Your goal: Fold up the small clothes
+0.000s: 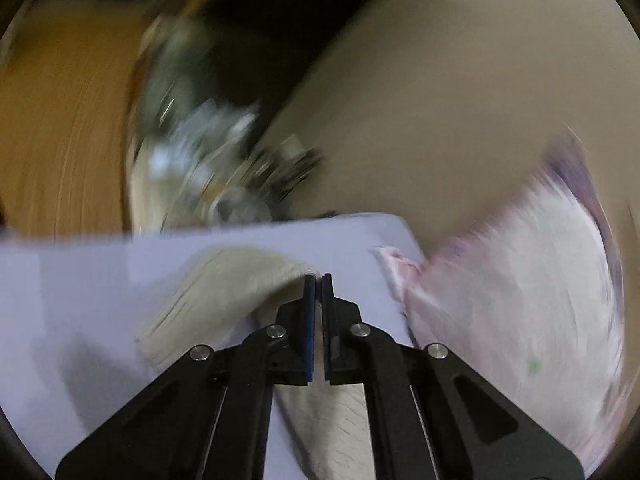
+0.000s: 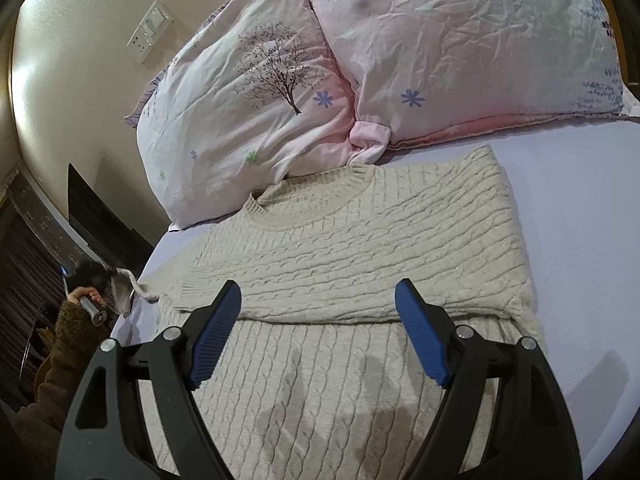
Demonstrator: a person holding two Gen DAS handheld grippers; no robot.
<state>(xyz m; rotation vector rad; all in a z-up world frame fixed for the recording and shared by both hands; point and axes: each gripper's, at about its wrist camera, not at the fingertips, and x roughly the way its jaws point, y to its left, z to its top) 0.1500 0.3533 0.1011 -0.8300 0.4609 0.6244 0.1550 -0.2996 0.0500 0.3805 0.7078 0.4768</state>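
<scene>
While the cream sweater (image 2: 360, 232) lies on the bed (image 2: 580, 208) with 1 fold laid across its body, its sleeve (image 1: 224, 292) is pinched in the closed left claw (image 1: 319, 280), the right claw (image 2: 320, 300) gaping empty above, and further folds are judged outstanding.

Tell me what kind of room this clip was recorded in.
Most likely a bedroom: a cream sweater lies on a bed sheet, with two floral pillows at the head by the wall.
</scene>
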